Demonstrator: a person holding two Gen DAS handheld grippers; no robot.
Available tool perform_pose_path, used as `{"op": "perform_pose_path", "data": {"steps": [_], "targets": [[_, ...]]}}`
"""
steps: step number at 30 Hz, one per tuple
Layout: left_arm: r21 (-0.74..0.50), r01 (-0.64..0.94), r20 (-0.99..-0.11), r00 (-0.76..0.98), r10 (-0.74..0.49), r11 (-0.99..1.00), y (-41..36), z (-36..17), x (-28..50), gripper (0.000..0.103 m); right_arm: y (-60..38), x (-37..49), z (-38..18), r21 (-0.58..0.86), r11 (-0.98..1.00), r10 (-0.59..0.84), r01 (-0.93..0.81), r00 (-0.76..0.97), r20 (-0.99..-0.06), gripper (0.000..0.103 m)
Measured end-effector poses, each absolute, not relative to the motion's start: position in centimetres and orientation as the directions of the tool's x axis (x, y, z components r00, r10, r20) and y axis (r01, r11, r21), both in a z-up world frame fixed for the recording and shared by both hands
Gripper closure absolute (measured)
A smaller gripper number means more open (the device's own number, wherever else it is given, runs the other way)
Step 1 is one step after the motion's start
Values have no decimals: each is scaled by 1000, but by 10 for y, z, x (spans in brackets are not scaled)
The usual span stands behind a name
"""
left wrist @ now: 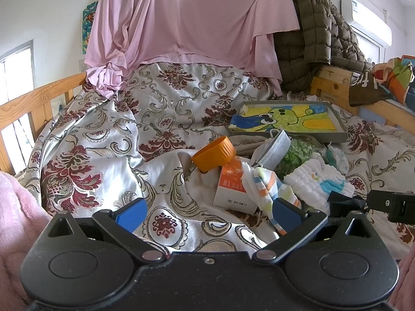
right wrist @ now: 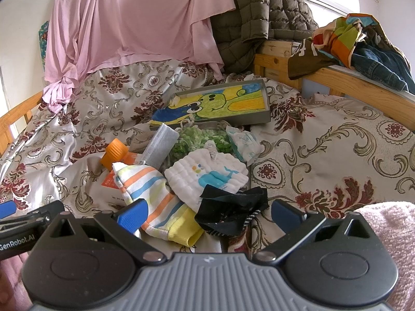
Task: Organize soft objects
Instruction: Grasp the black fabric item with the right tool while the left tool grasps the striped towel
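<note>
From the left wrist camera, the left gripper [left wrist: 210, 212] is hovering with jaws spread wide and empty over a patterned bedspread [left wrist: 103, 134], while a striped cloth [left wrist: 269, 189] is lying against its right finger, beside an orange-and-white box [left wrist: 230, 186] and an orange cap [left wrist: 215, 155].

From the right wrist camera, the right gripper [right wrist: 207, 217] is hanging released above the same pile near the bed's middle, its open jaws framing the striped cloth [right wrist: 153, 194], a black strap [right wrist: 230, 212] and a white whale-print cloth [right wrist: 207, 178], with a framed drawing [right wrist: 215, 103] lying behind.
</note>
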State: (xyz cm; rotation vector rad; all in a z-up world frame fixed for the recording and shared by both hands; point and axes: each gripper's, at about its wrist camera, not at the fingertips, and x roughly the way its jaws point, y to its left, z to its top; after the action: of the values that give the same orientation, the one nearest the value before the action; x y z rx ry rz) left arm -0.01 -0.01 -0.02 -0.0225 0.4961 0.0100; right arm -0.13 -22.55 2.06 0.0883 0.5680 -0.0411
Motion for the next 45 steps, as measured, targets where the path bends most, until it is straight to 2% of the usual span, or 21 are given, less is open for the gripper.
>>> {"op": "perform_pose_path", "data": {"steps": [10, 16, 21, 24, 30, 35, 40, 45], "targets": [[-58, -12, -482, 876, -17, 998, 2, 3, -1, 1, -240, -3, 29, 112, 990, -13, 85, 849, -529, 0], [-142, 2, -515, 854, -76, 990, 8, 11, 5, 1, -260, 19, 21, 154, 983, 24, 95, 775, -632, 0], [-155, 33, -564, 818, -116, 987, 4, 11, 29, 1, -272, 42, -1, 162, 981, 29, 111, 735, -678, 0], [-162, 68, -624, 765, -156, 984, -4, 5, 53, 1, -271, 56, -13, 182, 978, 57, 102, 711, -701, 0], [-202, 112, -691, 687, -223, 973, -23, -15, 100, 1, -266, 69, -23, 174, 983, 81, 59, 707, -702, 0], [-271, 75, -732, 631, -256, 960, -34, -39, 132, 1, -273, 82, -31, 190, 977, 72, 93, 700, -710, 0], [-376, 78, -706, 621, -340, 923, -31, -56, 137, 1, -280, 90, -39, 199, 969, 42, 146, 699, -714, 0], [-402, 133, -681, 617, -393, 906, -36, -63, 136, 5, -280, 108, -52, 192, 972, 55, 136, 663, -747, 0]]}}
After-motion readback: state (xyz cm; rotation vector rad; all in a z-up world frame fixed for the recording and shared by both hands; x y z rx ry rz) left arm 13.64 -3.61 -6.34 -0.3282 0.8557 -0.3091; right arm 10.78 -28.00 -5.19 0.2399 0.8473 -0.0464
